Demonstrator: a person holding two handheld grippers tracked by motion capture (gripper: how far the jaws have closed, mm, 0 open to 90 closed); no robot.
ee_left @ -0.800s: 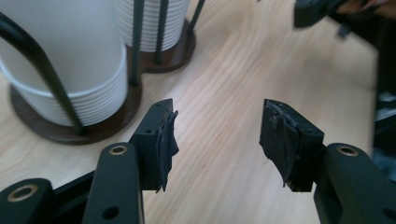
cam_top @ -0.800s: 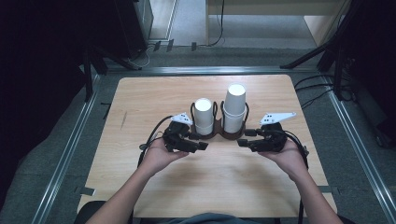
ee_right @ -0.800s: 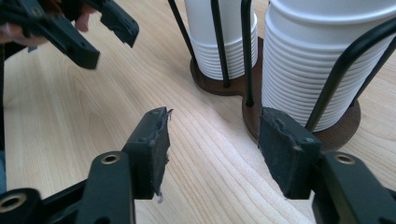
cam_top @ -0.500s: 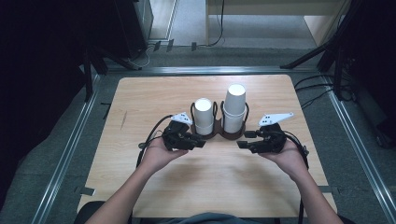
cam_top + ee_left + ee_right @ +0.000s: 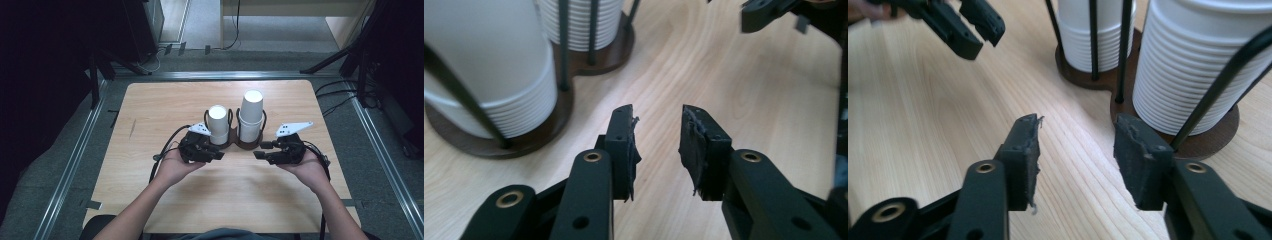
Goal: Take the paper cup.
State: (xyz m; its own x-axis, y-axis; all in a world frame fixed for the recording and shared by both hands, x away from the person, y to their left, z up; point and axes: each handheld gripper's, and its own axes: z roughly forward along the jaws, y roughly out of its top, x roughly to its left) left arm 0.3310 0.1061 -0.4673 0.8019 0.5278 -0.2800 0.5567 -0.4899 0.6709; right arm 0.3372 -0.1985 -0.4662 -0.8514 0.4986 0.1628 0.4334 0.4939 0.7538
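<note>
Approach step, I judge: both the left gripper (image 5: 216,154) and the right gripper (image 5: 260,151) stand open and empty just before the cup holder (image 5: 235,144), so next I must reach a paper cup stack (image 5: 250,116).

The table (image 5: 165,105) is pale, matt wood with visible grain. The stacked cups (image 5: 1198,65) look like white paper, ribbed at the rims. Their holder (image 5: 489,142) has a dark, smooth wooden base and thin black metal wires. The gripper pads (image 5: 1025,150) are rough, frayed black rubber.

2 cup stacks (image 5: 218,124), 1 holder (image 5: 245,144), 2 grippers (image 5: 216,154), 1 table (image 5: 160,105)
</note>
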